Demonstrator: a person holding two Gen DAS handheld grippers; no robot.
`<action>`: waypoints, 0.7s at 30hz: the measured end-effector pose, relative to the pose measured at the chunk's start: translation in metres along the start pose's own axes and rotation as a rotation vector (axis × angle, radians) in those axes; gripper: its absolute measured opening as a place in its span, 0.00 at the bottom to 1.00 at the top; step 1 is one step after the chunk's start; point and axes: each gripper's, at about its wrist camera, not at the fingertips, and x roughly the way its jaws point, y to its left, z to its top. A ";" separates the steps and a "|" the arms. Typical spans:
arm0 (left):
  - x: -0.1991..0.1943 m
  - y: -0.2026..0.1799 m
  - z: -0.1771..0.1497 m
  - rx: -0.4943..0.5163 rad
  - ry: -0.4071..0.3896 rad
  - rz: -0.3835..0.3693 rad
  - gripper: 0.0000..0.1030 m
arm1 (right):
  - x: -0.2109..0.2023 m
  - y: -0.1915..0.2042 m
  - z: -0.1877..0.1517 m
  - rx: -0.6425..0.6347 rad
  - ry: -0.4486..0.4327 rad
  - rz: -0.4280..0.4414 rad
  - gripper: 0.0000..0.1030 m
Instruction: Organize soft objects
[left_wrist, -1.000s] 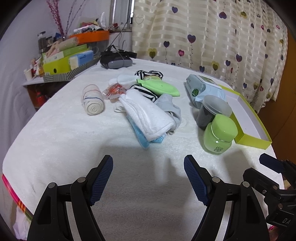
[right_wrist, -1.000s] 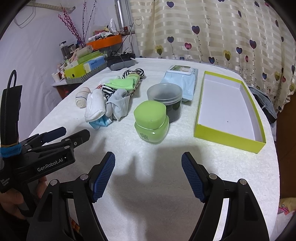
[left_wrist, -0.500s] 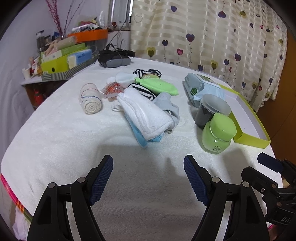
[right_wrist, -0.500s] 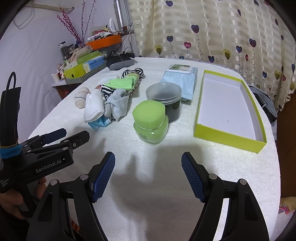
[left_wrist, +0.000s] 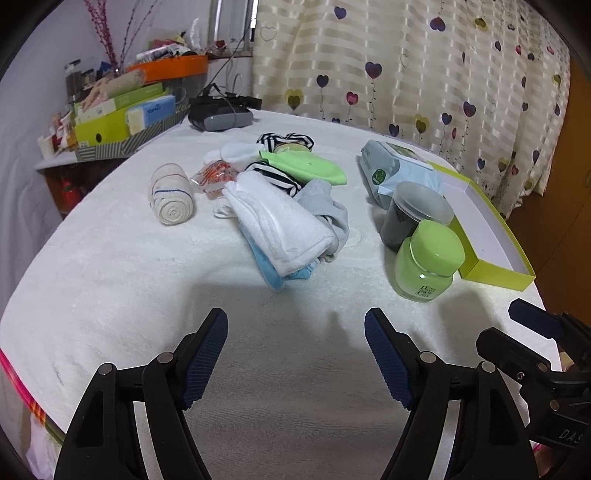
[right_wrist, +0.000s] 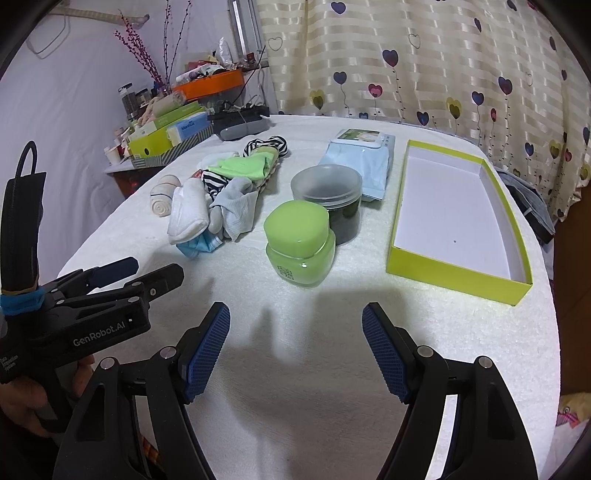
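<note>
Socks (left_wrist: 291, 206) lie heaped beside the empty box (right_wrist: 458, 206) (nothing sorted), left gripper (left_wrist: 295, 354) and right gripper (right_wrist: 295, 350) spread, holding nothing.

A home bedroom is suggested by the cream heart-patterned curtain (right_wrist: 424, 62) and the cluttered side shelf (left_wrist: 122, 107).

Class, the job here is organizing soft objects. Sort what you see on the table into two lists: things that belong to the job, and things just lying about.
Belongs to the job:
- pile of socks and cloths
- rolled bandage
- open green box, likely the container
- left gripper and right gripper, both open

Just lying about:
- green-lidded jar
- dark jar
- wipes pack
</note>
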 end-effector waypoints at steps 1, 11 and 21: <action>0.000 0.001 0.000 -0.005 0.002 -0.003 0.75 | 0.000 0.000 0.000 -0.001 0.000 0.000 0.72; 0.001 0.007 0.003 -0.027 0.011 -0.020 0.75 | 0.000 0.003 0.002 -0.007 -0.002 0.007 0.72; 0.002 0.016 0.012 -0.068 0.006 -0.063 0.75 | 0.001 0.005 0.006 -0.010 -0.002 0.011 0.73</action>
